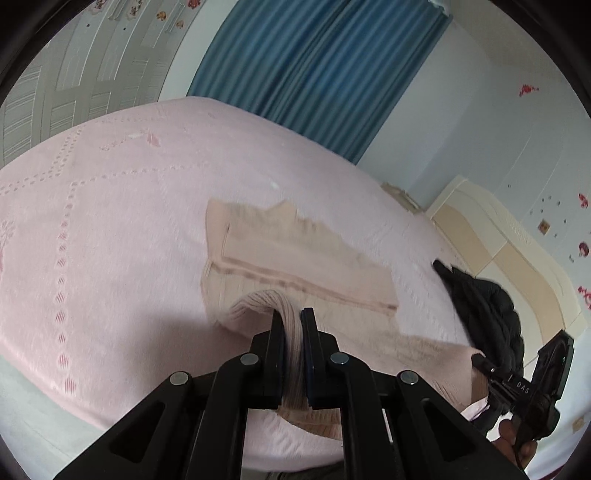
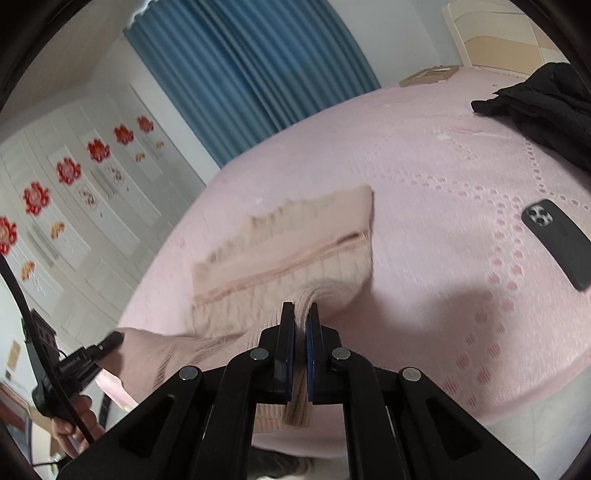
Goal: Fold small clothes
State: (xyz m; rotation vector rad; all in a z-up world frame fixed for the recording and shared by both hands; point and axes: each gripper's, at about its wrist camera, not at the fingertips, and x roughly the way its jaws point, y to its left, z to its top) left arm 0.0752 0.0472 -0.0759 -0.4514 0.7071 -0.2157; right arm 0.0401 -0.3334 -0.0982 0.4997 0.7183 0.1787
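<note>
A small beige knit garment [image 1: 295, 254] lies partly folded on the pink bed; it also shows in the right wrist view [image 2: 288, 243]. My left gripper [image 1: 293, 321] is shut on the garment's near ribbed hem at its left corner, lifted off the bed. My right gripper [image 2: 300, 314] is shut on the same hem at its right corner. The hem stretches between both grippers, hanging near the bed's front edge. The right gripper also shows in the left wrist view [image 1: 480, 360], and the left gripper in the right wrist view [image 2: 114, 338].
The pink bedspread [image 1: 110, 221] covers the bed. A black jacket [image 2: 546, 103] lies at the far right by the headboard [image 2: 498, 33]. A black phone [image 2: 559, 242] lies right of the garment. A cardboard box [image 2: 428, 75] sits at the far edge. Blue curtains [image 1: 314, 66] and a wardrobe [image 2: 66, 206] stand behind.
</note>
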